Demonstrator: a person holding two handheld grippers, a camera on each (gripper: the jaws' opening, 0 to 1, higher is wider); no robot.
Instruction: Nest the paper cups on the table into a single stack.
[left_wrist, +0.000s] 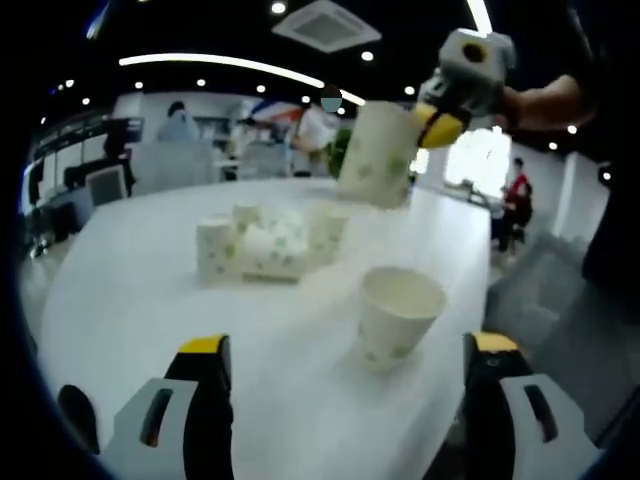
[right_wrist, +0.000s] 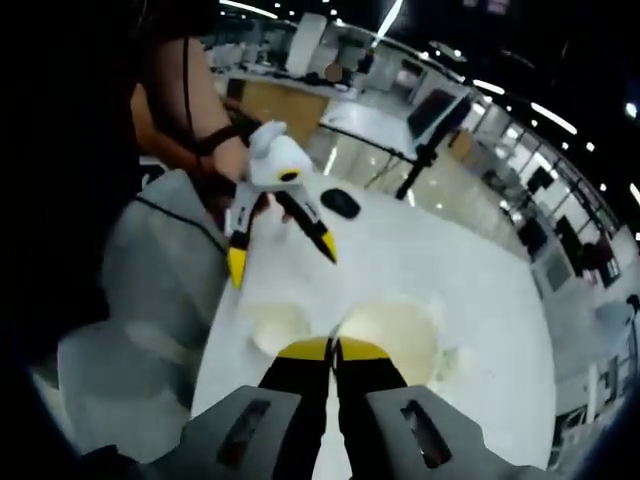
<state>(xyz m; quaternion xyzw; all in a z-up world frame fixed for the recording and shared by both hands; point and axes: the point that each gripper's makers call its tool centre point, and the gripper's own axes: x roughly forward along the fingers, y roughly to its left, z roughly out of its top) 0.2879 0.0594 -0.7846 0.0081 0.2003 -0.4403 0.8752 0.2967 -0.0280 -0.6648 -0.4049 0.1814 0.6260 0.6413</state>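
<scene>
A white paper cup with green print (left_wrist: 398, 315) stands upright on the white table (left_wrist: 150, 300), just ahead of my left gripper (left_wrist: 350, 345), whose jaws are open on either side of it, not touching. My right gripper (left_wrist: 440, 118) comes in at the upper right, holding a second printed cup (left_wrist: 378, 155) in the air by its rim. In the right gripper view, my right gripper (right_wrist: 335, 348) is shut on the rim of that held cup (right_wrist: 395, 335). The standing cup (right_wrist: 275, 325) shows below to its left, with the open left gripper (right_wrist: 282, 255) beyond.
Several more printed cups (left_wrist: 265, 245) cluster at the middle of the table, some upright, some lying down. A small black object (right_wrist: 340, 203) lies farther along the table. The table edge (left_wrist: 488, 300) runs close on the right. People and office desks fill the background.
</scene>
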